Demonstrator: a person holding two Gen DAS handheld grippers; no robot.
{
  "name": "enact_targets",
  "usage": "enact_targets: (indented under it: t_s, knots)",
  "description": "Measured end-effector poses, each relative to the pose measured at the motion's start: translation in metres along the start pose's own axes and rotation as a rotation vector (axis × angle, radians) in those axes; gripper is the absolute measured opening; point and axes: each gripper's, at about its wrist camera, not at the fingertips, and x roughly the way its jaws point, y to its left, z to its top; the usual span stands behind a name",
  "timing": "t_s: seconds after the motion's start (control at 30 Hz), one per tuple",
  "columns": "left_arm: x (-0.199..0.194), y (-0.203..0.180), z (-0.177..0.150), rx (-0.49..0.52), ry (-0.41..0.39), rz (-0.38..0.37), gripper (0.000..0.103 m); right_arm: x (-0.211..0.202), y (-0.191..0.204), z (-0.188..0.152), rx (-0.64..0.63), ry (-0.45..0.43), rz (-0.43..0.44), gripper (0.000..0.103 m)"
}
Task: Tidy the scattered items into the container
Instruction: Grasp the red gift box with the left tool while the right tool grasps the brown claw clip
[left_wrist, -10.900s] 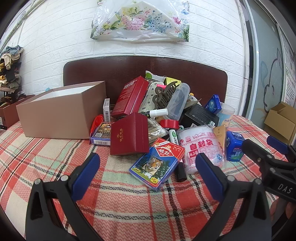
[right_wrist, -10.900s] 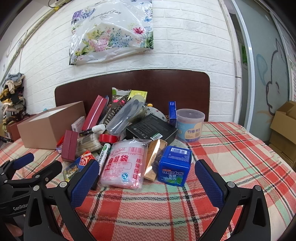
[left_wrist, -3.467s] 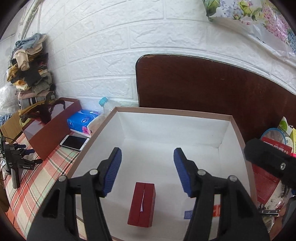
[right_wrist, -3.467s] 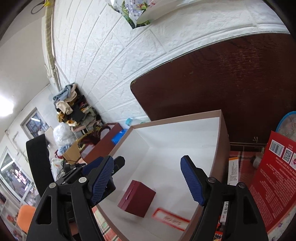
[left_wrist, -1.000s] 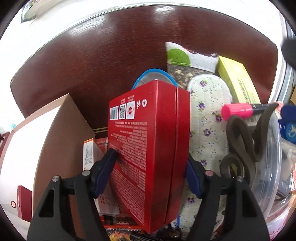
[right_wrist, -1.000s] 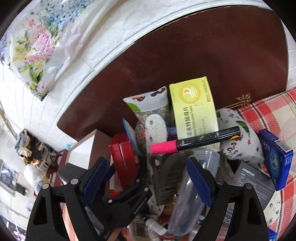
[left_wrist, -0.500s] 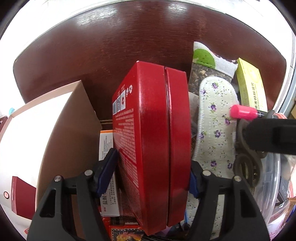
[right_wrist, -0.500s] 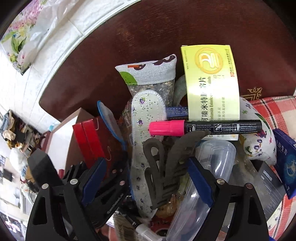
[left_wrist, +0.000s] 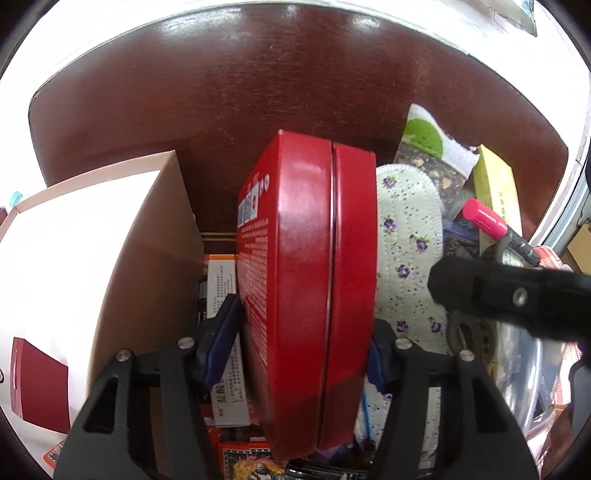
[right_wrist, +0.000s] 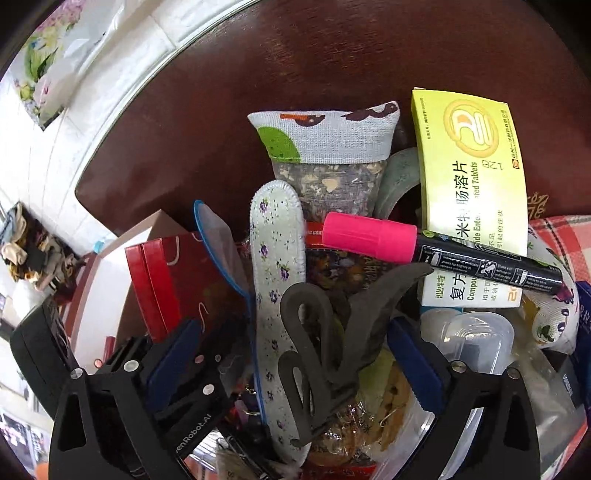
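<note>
A flat red box (left_wrist: 306, 295) stands on edge in the pile, and my left gripper (left_wrist: 301, 347) is closing on it, its blue pads against both broad faces. The brown container (left_wrist: 147, 240) with a white inside stands just left of it, a small red box (left_wrist: 37, 384) lying within. My right gripper (right_wrist: 293, 360) hangs over the pile with its jaws opening wide. A dark grey hair claw (right_wrist: 325, 343) and a floral insole (right_wrist: 277, 277) lie between its pads, which touch neither. One black right finger (left_wrist: 509, 295) crosses the left wrist view.
A pink-capped black marker (right_wrist: 424, 251) lies across a yellow-green medicine box (right_wrist: 469, 177). Behind are a fabric pouch (right_wrist: 328, 147) and the dark wooden headboard (left_wrist: 258, 92). A clear plastic tub (right_wrist: 476, 343) sits right of the claw. An orange-and-white carton (left_wrist: 221, 295) is wedged between red box and container.
The left pads have closed onto the red box, whose narrow edge now faces the camera. The right gripper has come closer to the pile and spread wider around the hair claw.
</note>
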Motion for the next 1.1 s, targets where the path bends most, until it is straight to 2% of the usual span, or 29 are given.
enact_targets:
  t_s: [0.17, 0.33, 0.4, 0.47, 0.57, 0.7, 0.83, 0.9, 0.97, 1.03, 1.1]
  knots:
    - [-0.015, 0.005, 0.008, -0.009, -0.050, -0.020, 0.053, -0.019, -0.005, 0.004, 0.053, -0.078, 0.036, 0.099]
    - [-0.011, 0.001, 0.007, 0.014, -0.059, 0.003, 0.053, -0.001, 0.000, 0.006, 0.046, -0.020, 0.056, 0.099]
    - [-0.008, 0.001, 0.005, 0.011, -0.041, -0.009, 0.053, 0.005, 0.004, 0.006, 0.006, 0.015, 0.013, 0.099]
    - [-0.003, 0.003, 0.004, 0.001, -0.028, -0.021, 0.053, 0.004, 0.003, 0.005, 0.011, 0.002, 0.007, 0.099]
    - [-0.001, 0.006, 0.005, -0.005, -0.029, -0.037, 0.053, 0.003, -0.001, 0.006, 0.018, -0.037, 0.039, 0.099]
    - [0.002, 0.009, 0.007, -0.015, -0.029, -0.053, 0.053, 0.001, -0.004, 0.006, 0.054, -0.026, 0.083, 0.099]
    - [-0.003, 0.006, 0.009, -0.020, -0.028, -0.060, 0.054, -0.019, -0.011, 0.004, 0.082, -0.098, 0.214, 0.099]
    - [-0.007, 0.005, 0.007, -0.018, -0.028, -0.059, 0.054, -0.018, -0.014, 0.005, 0.097, -0.096, 0.263, 0.094]
    - [-0.009, 0.006, 0.006, -0.019, -0.029, -0.060, 0.054, -0.011, -0.017, 0.007, 0.110, -0.089, 0.230, 0.075]
    - [-0.011, 0.005, 0.005, -0.016, -0.029, -0.061, 0.054, -0.010, -0.024, 0.007, 0.128, -0.087, 0.231, 0.062]
    - [-0.019, 0.002, 0.002, -0.013, -0.029, -0.061, 0.054, -0.010, -0.028, 0.007, 0.123, -0.082, 0.196, 0.062]
